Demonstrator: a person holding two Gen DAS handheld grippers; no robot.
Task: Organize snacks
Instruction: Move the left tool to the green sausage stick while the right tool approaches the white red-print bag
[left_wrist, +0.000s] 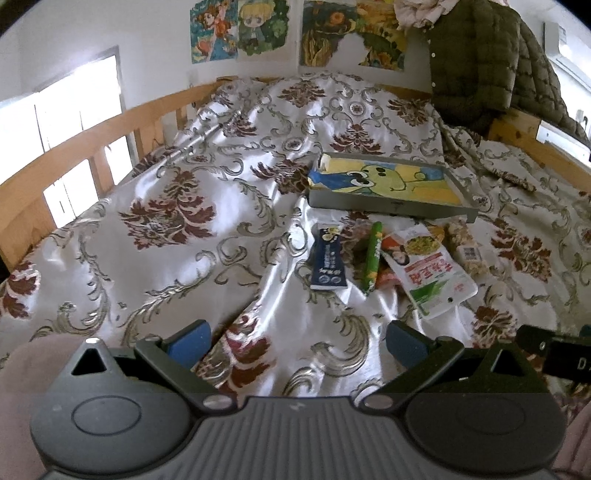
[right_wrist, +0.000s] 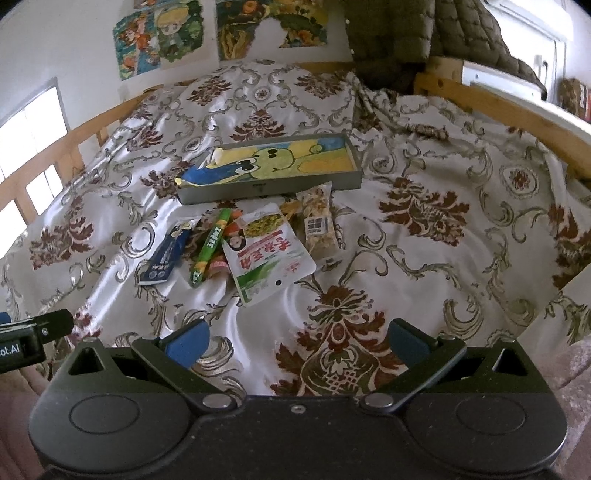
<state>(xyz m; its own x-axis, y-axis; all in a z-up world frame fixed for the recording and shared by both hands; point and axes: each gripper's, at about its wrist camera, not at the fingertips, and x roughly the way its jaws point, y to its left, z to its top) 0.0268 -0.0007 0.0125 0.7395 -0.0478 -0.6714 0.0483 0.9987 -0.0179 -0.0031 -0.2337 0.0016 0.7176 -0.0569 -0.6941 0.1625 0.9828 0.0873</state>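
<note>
Several snacks lie on the bedspread in front of a grey tray lined with a cartoon picture. They include a dark blue packet, a green stick, a white pouch with red writing and a clear bag of pale pieces. My left gripper is open and empty, short of the snacks. My right gripper is open and empty, also short of them.
A floral satin bedspread covers the bed. Wooden rails run along both sides. A green padded jacket hangs at the far right. Posters are on the wall.
</note>
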